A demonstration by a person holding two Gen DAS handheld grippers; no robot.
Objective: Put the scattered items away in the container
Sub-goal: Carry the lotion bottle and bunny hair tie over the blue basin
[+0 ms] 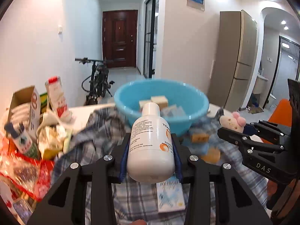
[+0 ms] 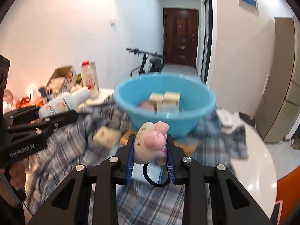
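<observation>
Left hand-held gripper [image 1: 151,150] clamped on a smooth white plastic bottle [image 1: 150,142], centre frame, long axis and cap pointing toward the round blue plastic bowl [image 1: 131,93]. Right hand-held gripper [image 2: 150,150] clamped on a fuzzy cream-and-pink plush toy [image 2: 151,142] above plaid cloth [image 2: 142,202].

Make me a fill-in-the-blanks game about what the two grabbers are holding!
1. The left gripper is shut on a white ____.
2. The right gripper is shut on a small plush ____.
3. The basin behind them is coloured ____.
4. The cloth under everything has a ____ pattern.

Missing words: bottle; toy; blue; plaid
</observation>
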